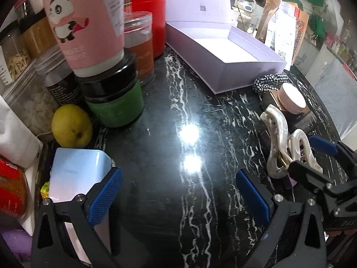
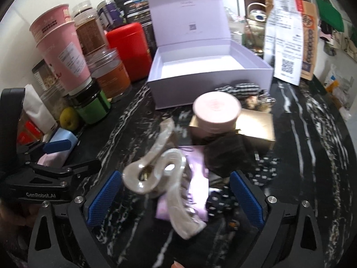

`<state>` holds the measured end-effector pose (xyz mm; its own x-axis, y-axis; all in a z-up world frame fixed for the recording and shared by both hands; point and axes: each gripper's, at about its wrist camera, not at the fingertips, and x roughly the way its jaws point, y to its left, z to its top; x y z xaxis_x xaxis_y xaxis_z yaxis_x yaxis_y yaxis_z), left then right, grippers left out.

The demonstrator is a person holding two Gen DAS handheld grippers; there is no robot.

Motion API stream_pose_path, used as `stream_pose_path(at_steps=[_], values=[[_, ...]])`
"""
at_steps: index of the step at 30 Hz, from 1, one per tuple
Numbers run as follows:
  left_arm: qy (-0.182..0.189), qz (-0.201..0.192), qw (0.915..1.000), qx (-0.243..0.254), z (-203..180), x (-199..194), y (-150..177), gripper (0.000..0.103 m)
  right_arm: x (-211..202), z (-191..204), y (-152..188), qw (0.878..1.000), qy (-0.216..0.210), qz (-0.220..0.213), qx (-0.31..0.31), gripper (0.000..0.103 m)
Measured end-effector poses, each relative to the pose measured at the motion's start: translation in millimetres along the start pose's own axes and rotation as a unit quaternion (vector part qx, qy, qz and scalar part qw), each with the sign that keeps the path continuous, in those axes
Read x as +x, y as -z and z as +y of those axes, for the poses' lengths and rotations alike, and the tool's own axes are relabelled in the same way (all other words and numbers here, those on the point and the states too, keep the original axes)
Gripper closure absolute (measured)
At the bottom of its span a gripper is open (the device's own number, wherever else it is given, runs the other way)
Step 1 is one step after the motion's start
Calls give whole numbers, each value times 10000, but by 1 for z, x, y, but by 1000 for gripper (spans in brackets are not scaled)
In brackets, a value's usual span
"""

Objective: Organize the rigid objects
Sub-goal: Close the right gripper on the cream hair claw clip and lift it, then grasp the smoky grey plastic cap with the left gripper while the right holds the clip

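A pearly white hair claw lies on the black marble counter, partly over a lilac pouch. My right gripper is open, with the claw between its blue pads and the left pad close to the claw's rounded end. In the left wrist view the same claw shows with the right gripper around its near end. My left gripper is open over bare counter with nothing between its fingers. An open lilac box stands empty behind, its lid up.
A pink round jar sits on a gold box, with a dark mesh pouch and scrunchies nearby. Jars, a pink tube, a red canister and a yellow fruit crowd the left. A pale blue box adjoins my left finger.
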<state>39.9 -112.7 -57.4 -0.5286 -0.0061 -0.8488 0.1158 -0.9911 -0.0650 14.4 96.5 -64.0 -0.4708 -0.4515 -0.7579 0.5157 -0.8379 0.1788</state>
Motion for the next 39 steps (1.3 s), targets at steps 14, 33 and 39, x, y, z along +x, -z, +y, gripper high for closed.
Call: stream_pose_path(at_steps=[14,33,39], values=[[82,-29,9999,56,-2,3,-7,0,13,7,0,9999,-37,31,-123,36],[806,-72,9952,553,-79,-1,-33,0,-68,-49,4,9971,120,-602,460,38],[1027,-20,9906,898,-120,4,-42,0,-81,-81,12,9946,347,-666,717,38]])
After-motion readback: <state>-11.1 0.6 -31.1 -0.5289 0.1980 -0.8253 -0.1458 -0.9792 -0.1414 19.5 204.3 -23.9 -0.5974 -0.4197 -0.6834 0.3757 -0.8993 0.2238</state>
